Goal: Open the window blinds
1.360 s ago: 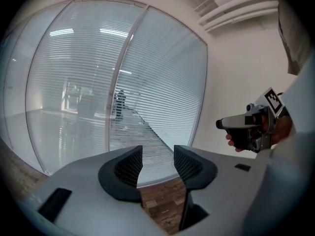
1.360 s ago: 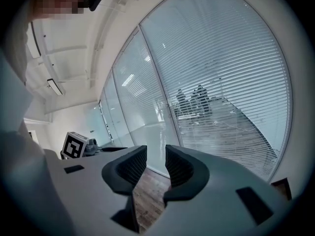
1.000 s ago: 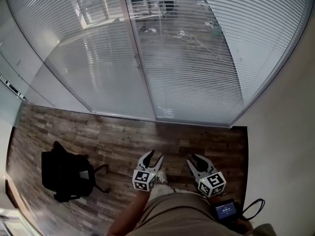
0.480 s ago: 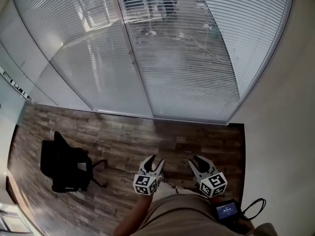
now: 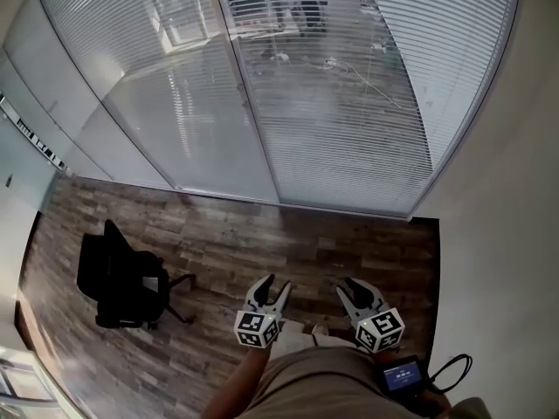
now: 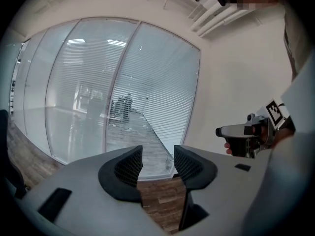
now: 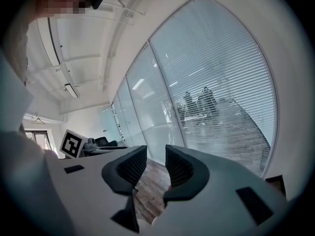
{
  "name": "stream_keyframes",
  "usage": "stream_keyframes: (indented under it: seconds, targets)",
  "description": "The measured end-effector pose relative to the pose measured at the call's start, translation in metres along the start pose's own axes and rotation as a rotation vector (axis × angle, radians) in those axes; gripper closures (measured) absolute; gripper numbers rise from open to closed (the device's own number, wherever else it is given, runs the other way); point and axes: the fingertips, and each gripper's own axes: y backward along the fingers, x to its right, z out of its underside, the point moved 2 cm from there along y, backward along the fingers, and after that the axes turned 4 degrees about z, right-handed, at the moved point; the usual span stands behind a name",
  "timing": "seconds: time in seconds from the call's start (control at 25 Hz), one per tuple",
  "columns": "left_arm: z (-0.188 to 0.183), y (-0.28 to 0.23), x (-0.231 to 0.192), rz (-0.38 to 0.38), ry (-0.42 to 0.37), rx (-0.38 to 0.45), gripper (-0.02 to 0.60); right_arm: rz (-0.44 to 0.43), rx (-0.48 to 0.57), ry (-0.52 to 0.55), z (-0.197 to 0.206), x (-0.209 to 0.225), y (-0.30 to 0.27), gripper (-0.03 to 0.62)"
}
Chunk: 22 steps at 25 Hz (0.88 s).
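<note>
Blinds [image 5: 349, 103] hang lowered over the curved glass wall ahead, their slats running level from the top of the pane down to the sill where it meets the floor [image 5: 262, 234]. Through the slats of the right pane, a room beyond shows dimly. A white post [image 5: 249, 103] splits this pane from the next one on the left, which is also slatted.

Both grippers are held low in front of the person, side by side and well apart from the blinds, pointing toward the glass. The left gripper [image 5: 273, 285] has its jaws spread wide with nothing between them; in its own view only floor and the foot of the blinds [image 6: 162, 97] show through the gap of the left gripper [image 6: 157, 156]. The right gripper [image 5: 349, 288] also has its jaws parted and holds nothing; its own view shows bare floor between the pads of the right gripper [image 7: 155, 163], with the blinds [image 7: 221, 82] up and to the right.

A black chair [image 5: 122, 282] stands on the floor at the left, clear of the glass. A plain wall [image 5: 507, 234] meets the blinds at the right. A small screen [image 5: 402, 375] with a cable sits by the person's waist.
</note>
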Motion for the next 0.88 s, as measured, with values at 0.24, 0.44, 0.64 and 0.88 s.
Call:
stream_keyframes:
  seconds: [0.24,0.44,0.64,0.88]
  targets:
    - [0.014,0.01,0.001,-0.006,0.007,-0.019,0.37,-0.003,-0.006,-0.011,0.012,-0.005,0.001,0.47]
    - [0.019,0.019,-0.011,-0.012,0.019,-0.027,0.37,-0.005,-0.015,-0.015,0.015,-0.015,-0.01,0.47]
    - [0.024,0.031,-0.028,-0.002,0.02,-0.044,0.37,-0.008,-0.026,-0.024,0.022,-0.036,-0.025,0.47]
    - [0.02,0.048,-0.062,0.006,0.024,-0.056,0.37,0.011,-0.027,-0.032,0.022,-0.061,-0.05,0.47]
